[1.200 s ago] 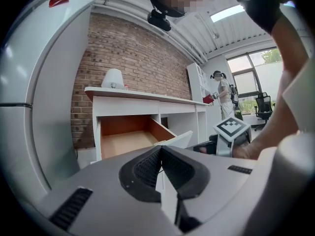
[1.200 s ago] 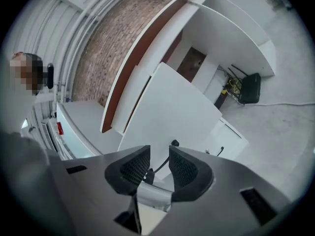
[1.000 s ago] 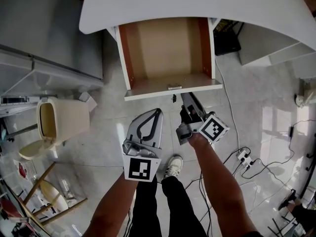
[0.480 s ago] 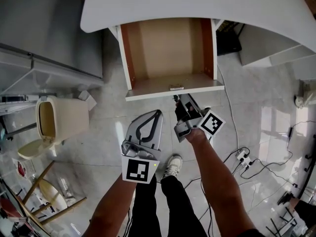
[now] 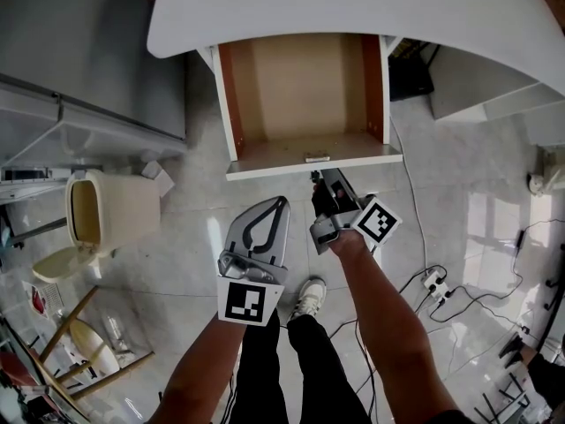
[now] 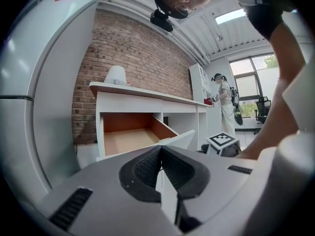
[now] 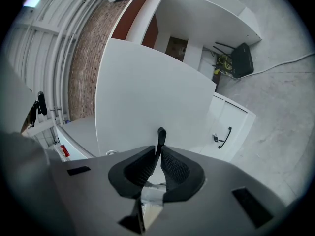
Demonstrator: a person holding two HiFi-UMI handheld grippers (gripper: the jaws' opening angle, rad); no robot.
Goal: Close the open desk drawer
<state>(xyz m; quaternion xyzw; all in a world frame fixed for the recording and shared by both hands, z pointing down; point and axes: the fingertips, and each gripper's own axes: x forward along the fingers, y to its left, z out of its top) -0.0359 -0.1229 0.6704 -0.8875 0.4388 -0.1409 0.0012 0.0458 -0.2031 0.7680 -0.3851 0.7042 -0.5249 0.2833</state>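
White laminate covers the worktop (image 5: 353, 7) and the front of the open desk drawer (image 5: 309, 161). The drawer stands pulled well out from under the worktop's edge, its brown wooden bottom in plain sight. The right gripper (image 7: 160, 149) lies level against the drawer's front, and its fingers (image 7: 174, 168) have just been closing; the thin black drawer handle (image 7: 161, 134) is pinched between their tips. The left gripper (image 5: 281, 203) hangs just beside the right one, short of the drawer and apart from it, its fingers (image 6: 142, 168) pressed together on nothing. Each gripper carries a cube with a black-and-white square marker (image 5: 378, 223), a pattern of blocks. On the grey tiled floor (image 5: 459, 175), a cream waste bin (image 5: 115, 210) stands to the left and a white power strip (image 5: 434, 281) with cables lies to the right. The left gripper view shows a red brick wall (image 6: 133, 53) behind the desk.
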